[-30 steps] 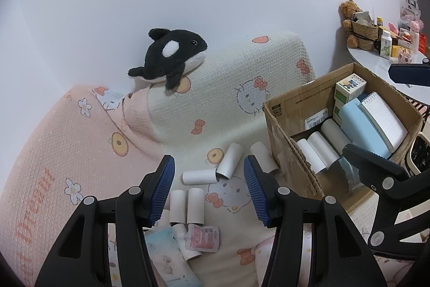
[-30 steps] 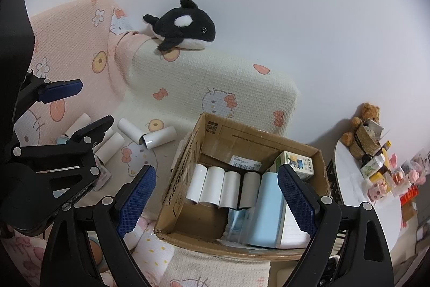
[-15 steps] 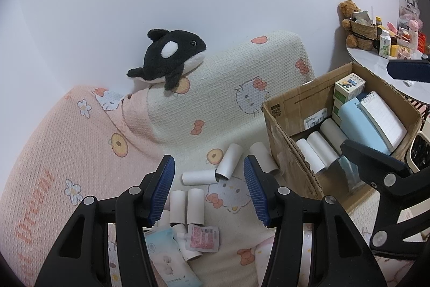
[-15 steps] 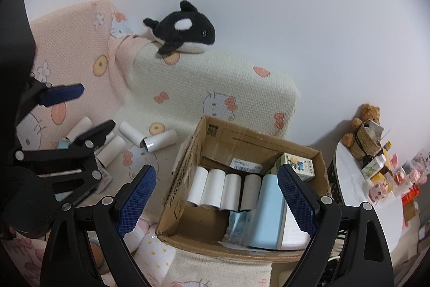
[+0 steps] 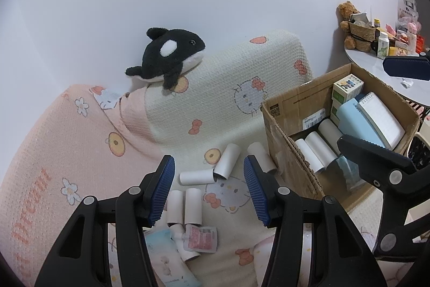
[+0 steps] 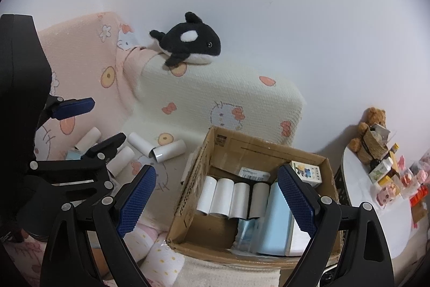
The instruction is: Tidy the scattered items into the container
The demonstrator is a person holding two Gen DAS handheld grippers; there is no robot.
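Note:
An open cardboard box (image 5: 279, 126) (image 6: 188, 195) stands on the bed, holding several white paper rolls (image 6: 232, 197), a light blue case (image 6: 274, 222), a notebook (image 5: 381, 120) and a small green carton (image 5: 346, 88). More white rolls (image 5: 197, 177) (image 6: 168, 151) lie scattered on the cream blanket left of the box, with a pink sachet (image 5: 201, 237) and a pale blue packet (image 5: 166, 257). My left gripper (image 5: 209, 190) hovers open above the loose rolls, empty. My right gripper (image 6: 217, 202) hangs open over the box, empty.
A black and white plush orca (image 5: 169, 56) (image 6: 189, 42) lies on the cream pillow (image 5: 228, 99) against the wall. A pink blanket (image 5: 67, 152) covers the left. A round white table (image 6: 376, 206) with a teddy bear (image 6: 372, 131) and small bottles stands right of the box.
The right wrist view has shifted slightly, with the box sitting a little lower and more to the left. The left gripper has stayed put; both stay open.

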